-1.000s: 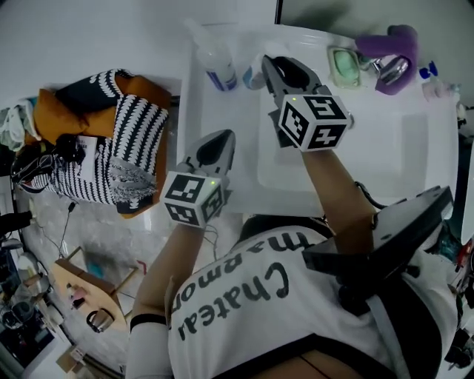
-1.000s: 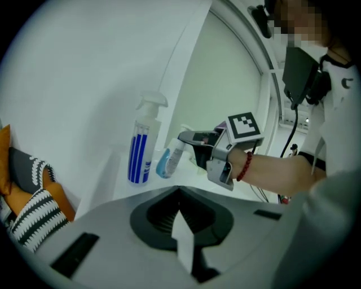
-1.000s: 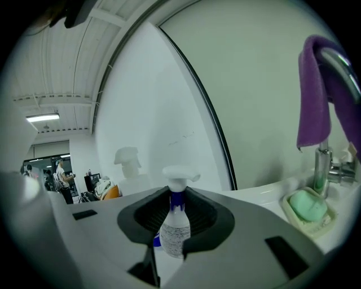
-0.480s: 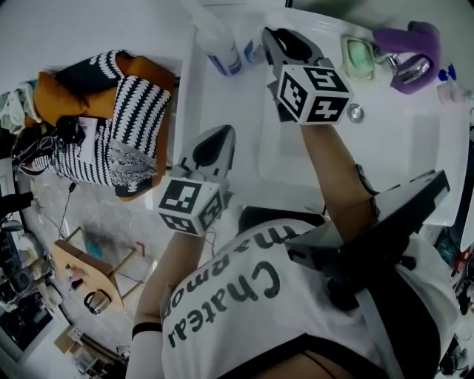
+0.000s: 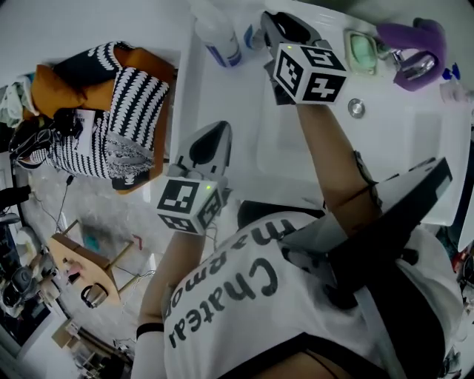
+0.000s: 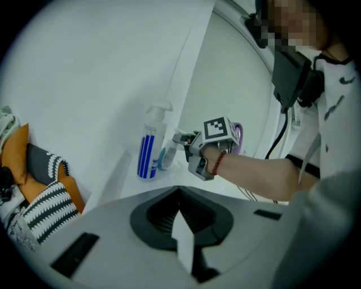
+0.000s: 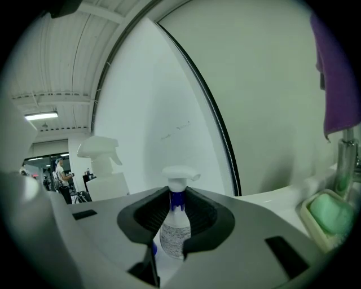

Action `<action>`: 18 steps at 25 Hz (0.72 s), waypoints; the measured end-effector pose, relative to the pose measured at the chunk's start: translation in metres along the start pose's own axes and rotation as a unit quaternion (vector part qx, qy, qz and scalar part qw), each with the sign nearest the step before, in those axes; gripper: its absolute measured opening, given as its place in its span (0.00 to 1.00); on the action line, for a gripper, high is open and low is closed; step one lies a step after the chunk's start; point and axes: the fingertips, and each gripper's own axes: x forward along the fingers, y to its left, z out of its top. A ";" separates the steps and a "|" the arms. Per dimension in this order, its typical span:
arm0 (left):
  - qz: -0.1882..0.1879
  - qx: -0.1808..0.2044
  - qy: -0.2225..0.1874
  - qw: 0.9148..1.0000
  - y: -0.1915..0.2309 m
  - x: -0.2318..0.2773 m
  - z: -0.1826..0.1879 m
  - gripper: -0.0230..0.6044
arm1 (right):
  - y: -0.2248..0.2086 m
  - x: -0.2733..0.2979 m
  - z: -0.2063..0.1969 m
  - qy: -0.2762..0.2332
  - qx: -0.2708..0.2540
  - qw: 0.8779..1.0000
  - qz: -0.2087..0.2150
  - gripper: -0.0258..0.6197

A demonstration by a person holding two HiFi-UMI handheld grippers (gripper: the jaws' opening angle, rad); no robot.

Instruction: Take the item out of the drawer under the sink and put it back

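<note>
My right gripper (image 5: 268, 18) reaches over the white sink (image 5: 415, 148) to the back of the counter, shut on a small spray bottle (image 7: 175, 234) with a white head and blue neck. The small bottle (image 5: 254, 38) hangs at the jaw tips beside a taller blue-striped spray bottle (image 5: 218, 33). In the left gripper view the right gripper (image 6: 177, 137) holds the small bottle (image 6: 167, 157) right next to the tall bottle (image 6: 148, 151). My left gripper (image 5: 219, 132) hovers at the sink's front left edge, shut with nothing in it (image 6: 179, 192). No drawer is in view.
A green soap in its dish (image 5: 363, 50) and a purple cloth (image 5: 415, 33) over the tap sit at the back right. The drain (image 5: 356, 108) lies in the basin. Striped and orange clothes (image 5: 111, 118) are heaped left of the sink. A mirror rises behind the counter.
My right gripper has carried the small bottle further toward the back of the counter, near the tall spray bottle. The left gripper has hardly moved.
</note>
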 end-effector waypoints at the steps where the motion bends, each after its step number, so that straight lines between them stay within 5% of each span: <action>1: 0.001 -0.001 -0.002 1.000 -0.001 0.000 0.000 0.04 | 0.000 0.002 0.001 0.000 -0.003 1.000 0.001 0.18; 18: 0.019 -0.004 -0.007 1.000 0.006 -0.009 0.001 0.04 | -0.013 0.018 0.006 -0.008 -0.005 1.000 -0.025 0.18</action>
